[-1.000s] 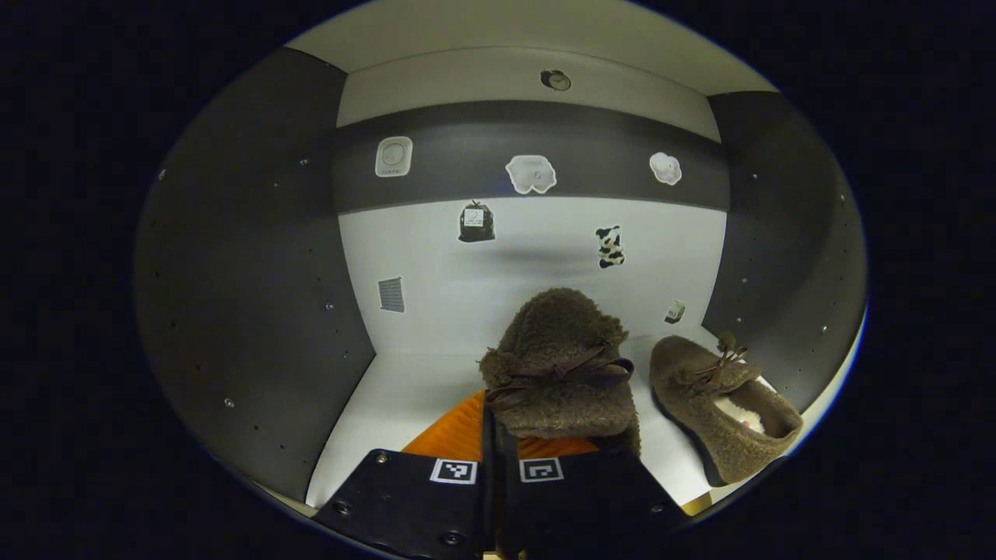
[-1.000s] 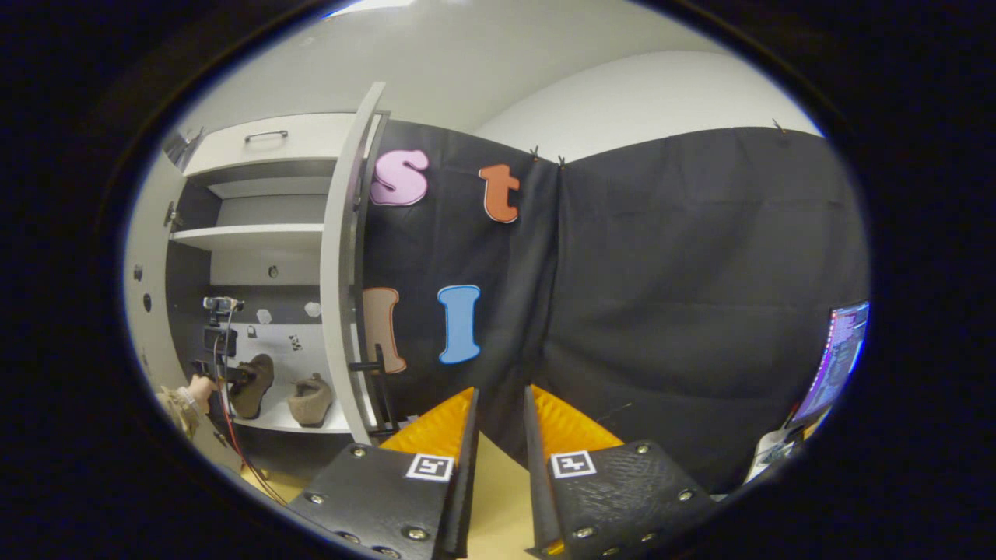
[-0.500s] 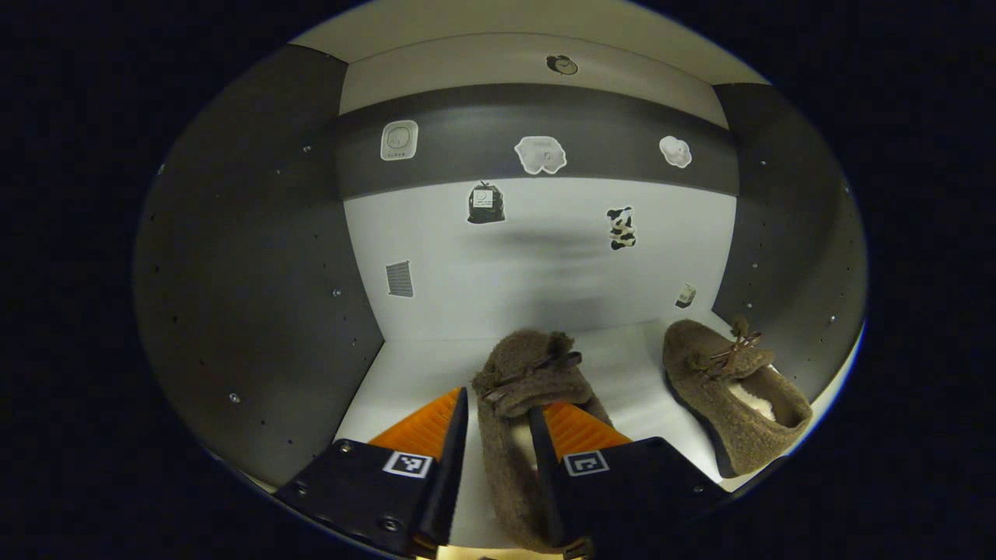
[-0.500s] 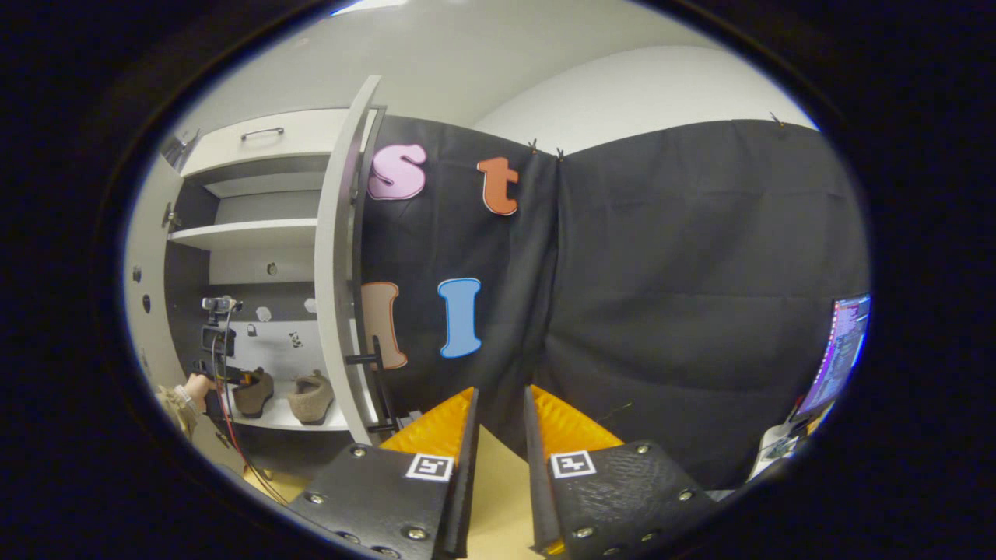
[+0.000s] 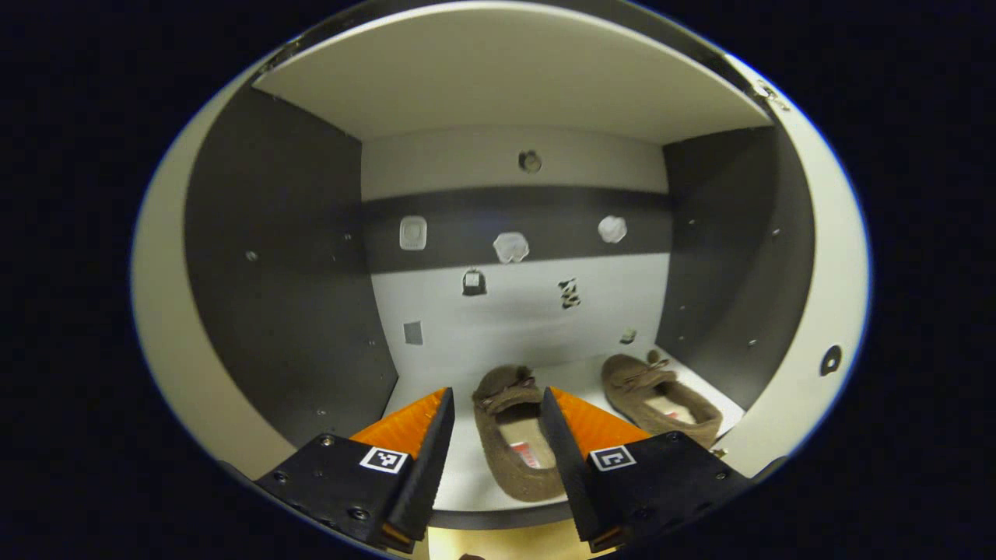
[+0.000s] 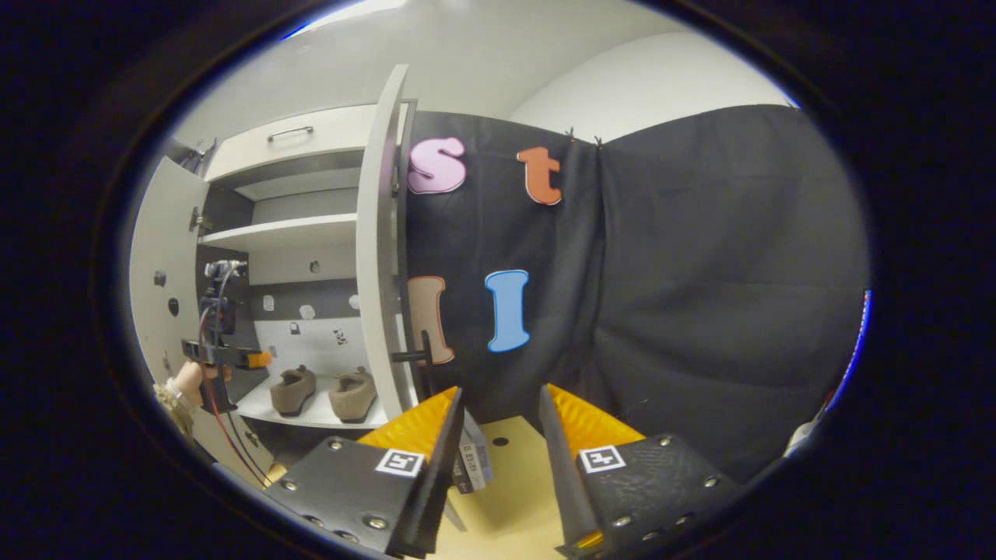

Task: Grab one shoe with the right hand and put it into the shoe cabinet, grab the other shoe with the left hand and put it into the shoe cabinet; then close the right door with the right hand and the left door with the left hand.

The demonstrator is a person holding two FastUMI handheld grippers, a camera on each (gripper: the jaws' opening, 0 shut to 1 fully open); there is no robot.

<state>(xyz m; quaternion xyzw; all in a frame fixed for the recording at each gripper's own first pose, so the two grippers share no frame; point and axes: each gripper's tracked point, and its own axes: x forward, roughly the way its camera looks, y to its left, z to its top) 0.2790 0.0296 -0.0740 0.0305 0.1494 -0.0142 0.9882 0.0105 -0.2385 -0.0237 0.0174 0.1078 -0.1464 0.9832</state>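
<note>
Two brown fuzzy shoes lie side by side on the cabinet's white shelf (image 5: 459, 486), toes toward the back wall. In the left gripper view the left shoe (image 5: 517, 439) lies just beyond my open left gripper (image 5: 496, 400), whose orange fingers touch nothing; the right shoe (image 5: 657, 397) sits near the dark right wall. The right gripper view shows both shoes (image 6: 292, 389) (image 6: 352, 393) far off, with the left gripper (image 6: 261, 358) held by a hand (image 6: 187, 381) in front of the cabinet. My right gripper (image 6: 502, 397) is open and empty, off to the cabinet's right.
Both cabinet doors stand open: the right door (image 6: 381, 257) shows edge-on with a black handle, the left door (image 6: 156, 295) swings out at the far left. An upper shelf (image 6: 280, 232) and a drawer sit above. A yellow wooden surface (image 6: 513, 482) lies under my right gripper.
My left gripper set its shoe down on the shelf, opened, and drew back out of the cabinet. My right gripper opened wider and swung slightly, shifting the cabinet rightward in its view.
</note>
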